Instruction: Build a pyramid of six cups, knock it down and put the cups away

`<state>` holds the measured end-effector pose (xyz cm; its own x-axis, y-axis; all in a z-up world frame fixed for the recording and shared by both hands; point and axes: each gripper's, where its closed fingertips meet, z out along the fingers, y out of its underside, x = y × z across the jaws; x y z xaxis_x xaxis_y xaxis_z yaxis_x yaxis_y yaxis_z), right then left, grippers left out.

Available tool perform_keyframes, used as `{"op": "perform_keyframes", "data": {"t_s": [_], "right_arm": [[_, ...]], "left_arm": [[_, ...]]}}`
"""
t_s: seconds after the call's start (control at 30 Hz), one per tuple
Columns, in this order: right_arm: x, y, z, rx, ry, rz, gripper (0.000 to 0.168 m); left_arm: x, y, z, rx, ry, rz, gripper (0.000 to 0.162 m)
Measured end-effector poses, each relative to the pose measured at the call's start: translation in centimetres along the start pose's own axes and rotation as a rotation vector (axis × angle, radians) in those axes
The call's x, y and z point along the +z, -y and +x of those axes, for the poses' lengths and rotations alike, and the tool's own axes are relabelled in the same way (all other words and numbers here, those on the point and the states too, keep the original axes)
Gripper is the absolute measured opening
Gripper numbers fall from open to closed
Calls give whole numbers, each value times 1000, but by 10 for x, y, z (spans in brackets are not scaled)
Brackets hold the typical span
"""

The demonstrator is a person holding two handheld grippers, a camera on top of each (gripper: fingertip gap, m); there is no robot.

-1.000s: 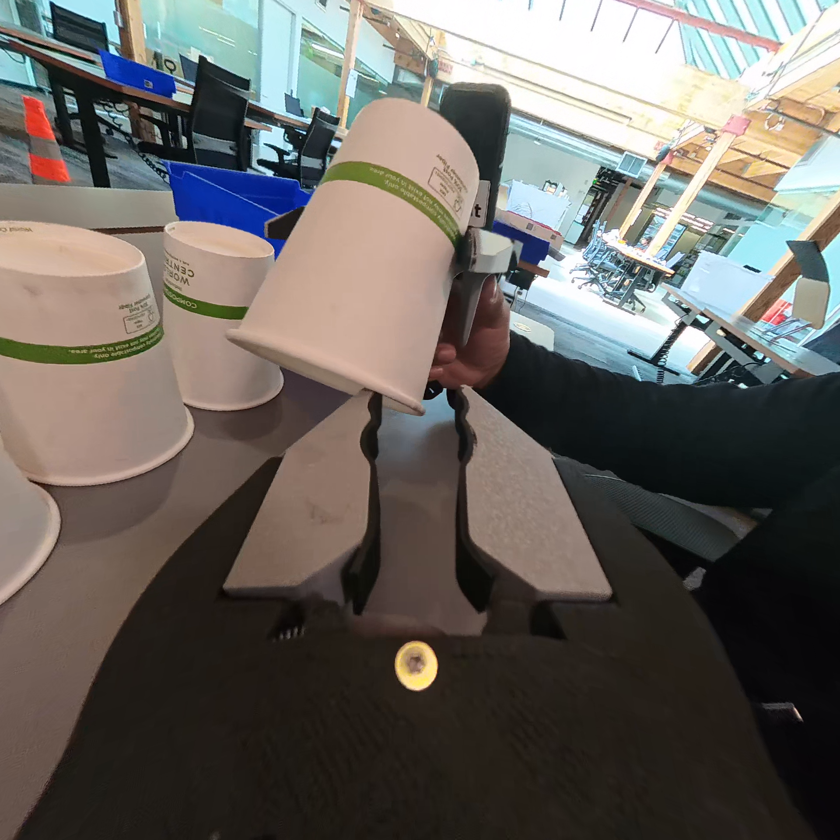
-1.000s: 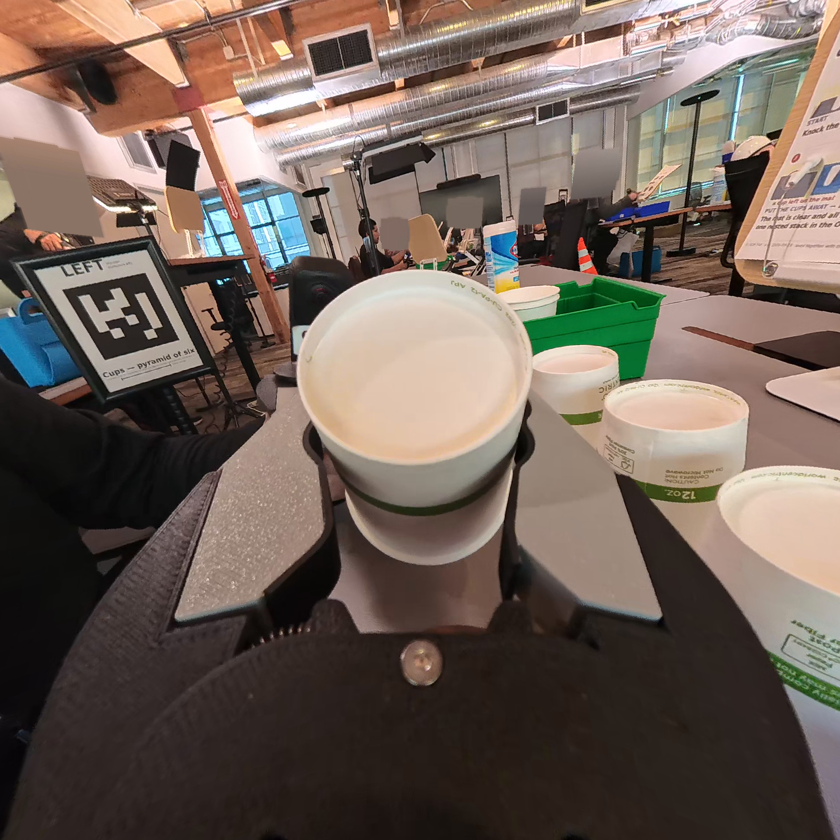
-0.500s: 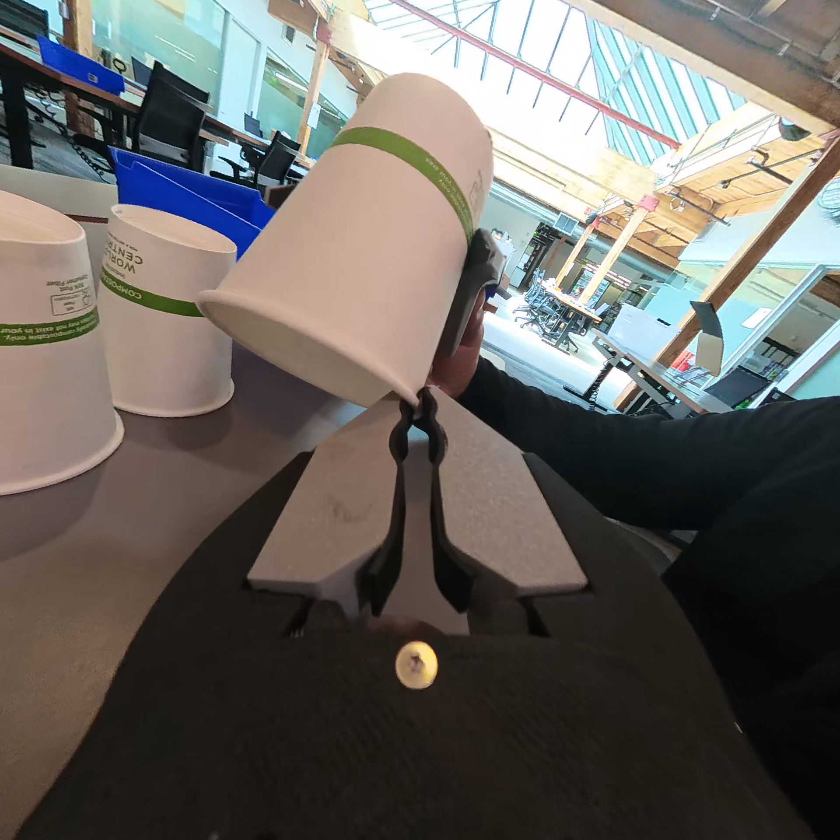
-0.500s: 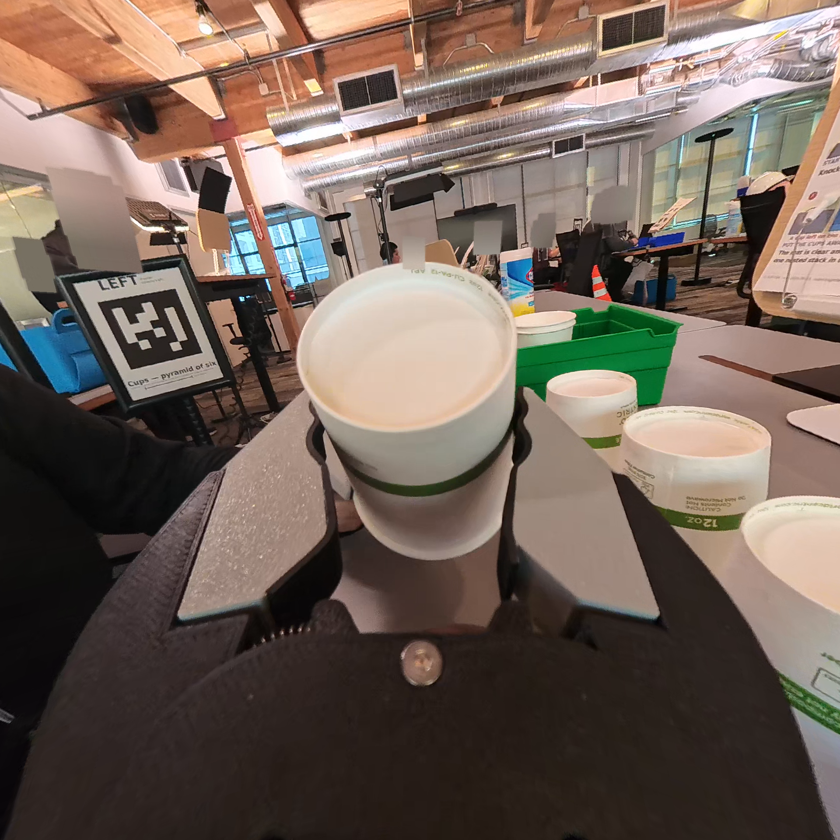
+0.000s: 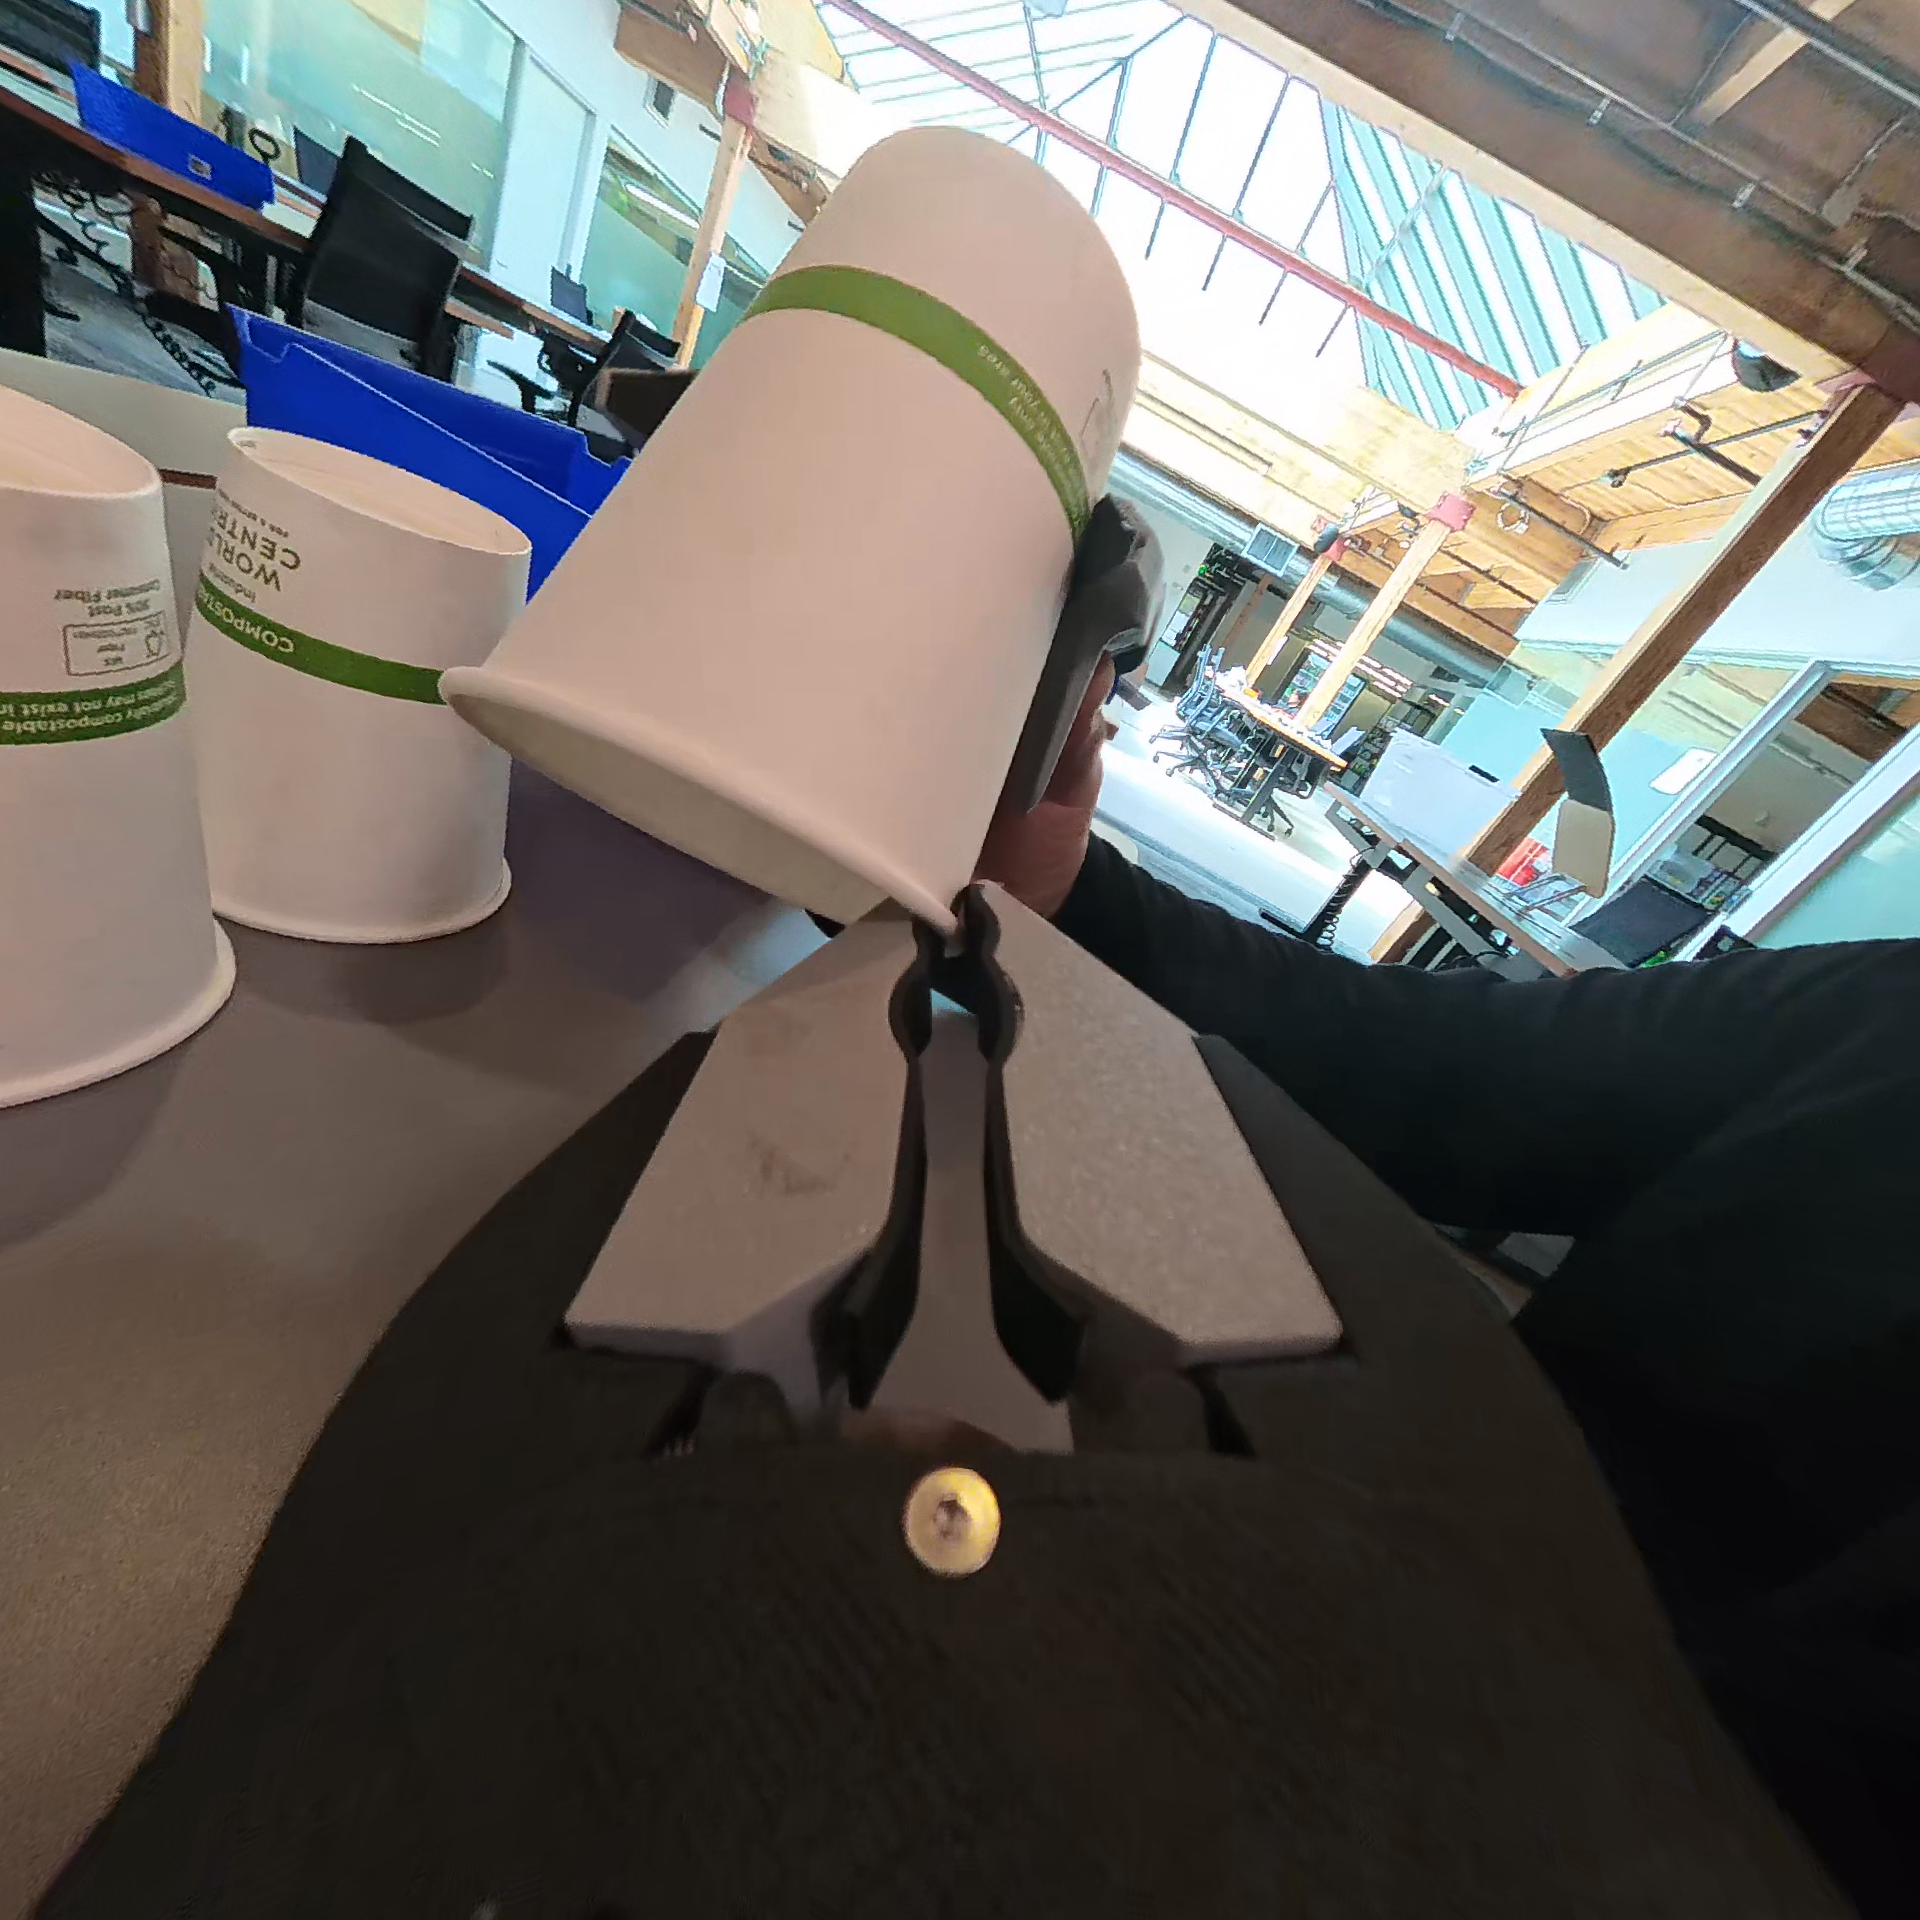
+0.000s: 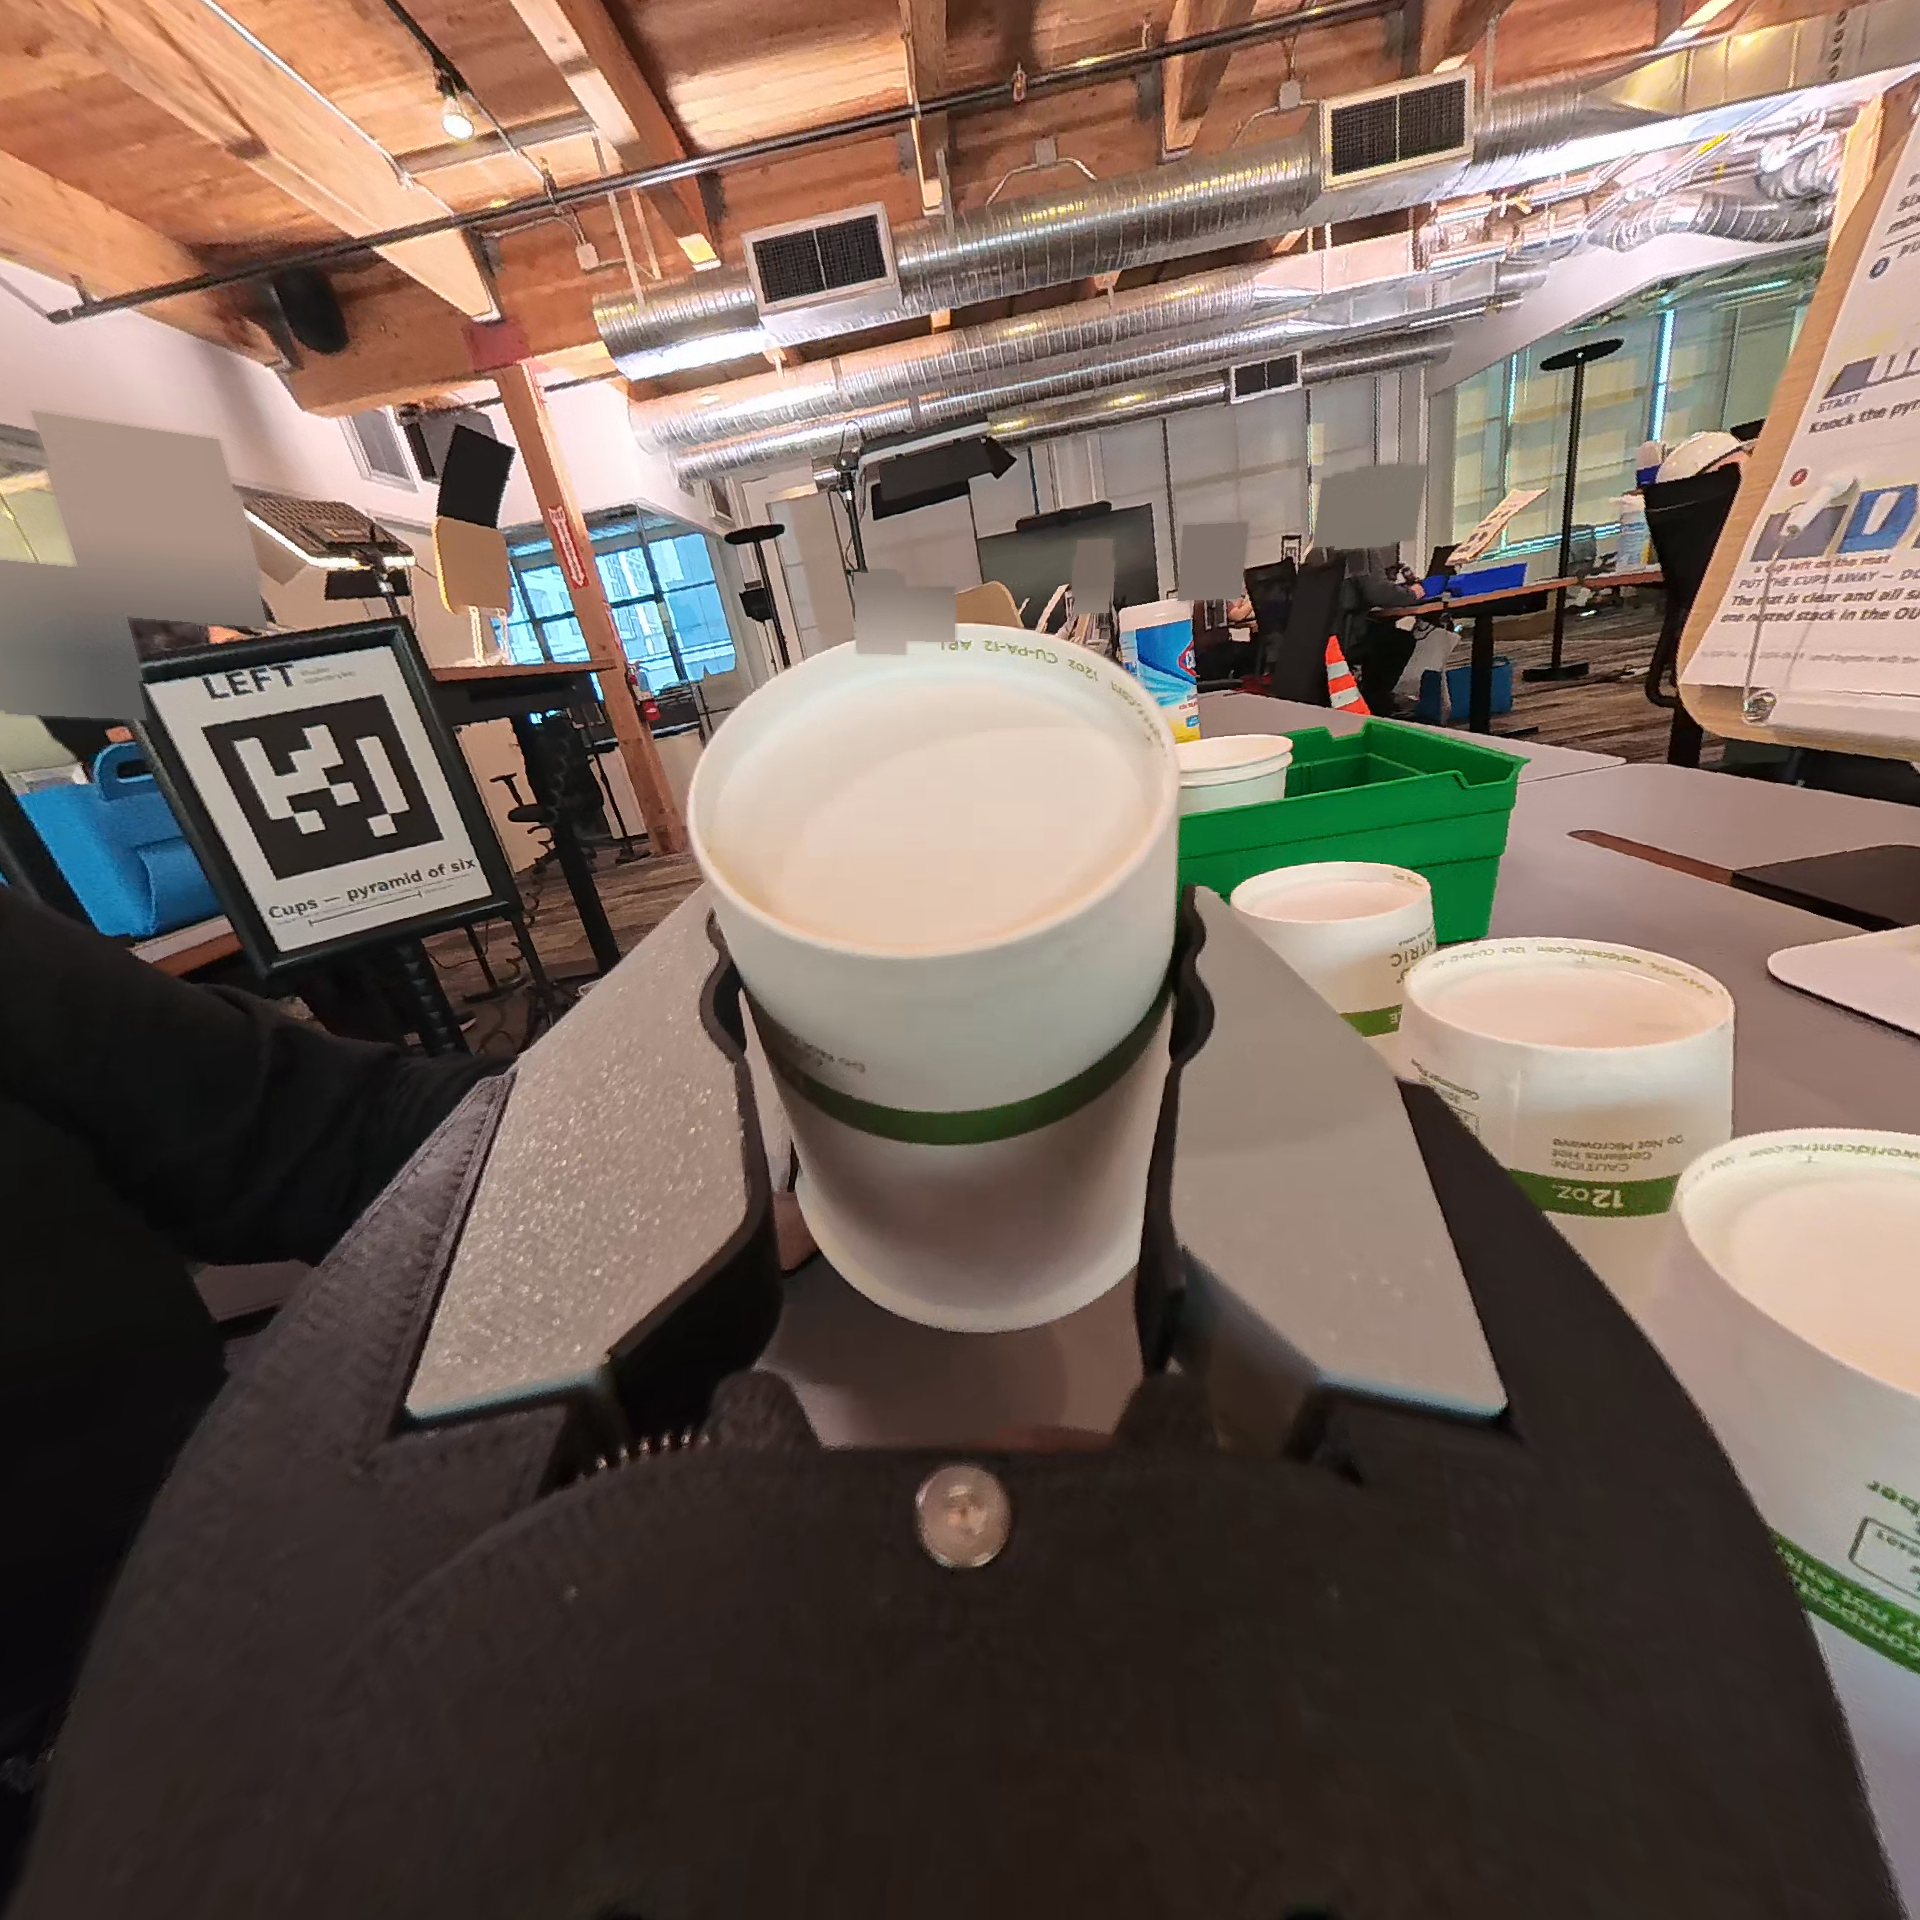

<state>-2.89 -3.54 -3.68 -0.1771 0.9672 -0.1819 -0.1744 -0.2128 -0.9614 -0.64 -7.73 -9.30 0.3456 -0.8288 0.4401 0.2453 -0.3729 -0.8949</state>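
- The right gripper (image 6: 951,1049) pinches the held cup (image 6: 940,935) around its green band, one finger (image 6: 603,1174) on each side; the cup is upside down, its base facing the camera.
- In the left wrist view this held cup (image 5: 821,540) hangs tilted above the table (image 5: 208,1195), rim low.
- The left gripper (image 5: 961,935) is pressed together with nothing between its fingers, its tips right at the held cup's lower rim; contact is unclear.
- Three more cups stand upside down on the table to the right of the held cup: far cup (image 6: 1335,940), middle cup (image 6: 1569,1081), near cup (image 6: 1829,1382).
- A green bin (image 6: 1382,821) sits behind the held cup, with a white cup (image 6: 1231,771) at its left end.
- A sign (image 6: 322,800) stands left of the held cup.
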Motion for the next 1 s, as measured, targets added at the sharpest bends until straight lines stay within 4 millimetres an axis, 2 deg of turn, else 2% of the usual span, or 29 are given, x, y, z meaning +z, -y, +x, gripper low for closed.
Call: {"op": "perform_keyframes", "data": {"t_s": [0.2,0.37,0.5,0.57,0.67,0.77,0.83,0.93,1.0], "right_arm": [[0,-1,2,8,-10,4,82],[1,0,-1,-55,-25,-20,81],[-6,7,12,-73,-103,0,81],[-12,12,21,-64,-149,17,80],[-18,18,25,-56,-167,33,80],[-20,20,27,-89,-199,16,81],[-22,22,29,-142,-239,-30,81],[-27,47,38,-279,-382,-44,81],[-26,65,50,-322,-465,-85,81]], "left_arm": [[2,-2,-2,-17,-6,12,1],[1,-4,-4,-2,1,-12,2],[-12,-13,-32,207,195,-184,34],[-29,-15,-54,371,349,-307,43],[-64,0,-84,549,575,-399,47],[-98,14,-102,508,680,-420,48],[-129,24,-120,433,777,-395,48],[-165,25,-143,275,868,-346,50],[-176,23,-159,246,936,-316,50]]}}
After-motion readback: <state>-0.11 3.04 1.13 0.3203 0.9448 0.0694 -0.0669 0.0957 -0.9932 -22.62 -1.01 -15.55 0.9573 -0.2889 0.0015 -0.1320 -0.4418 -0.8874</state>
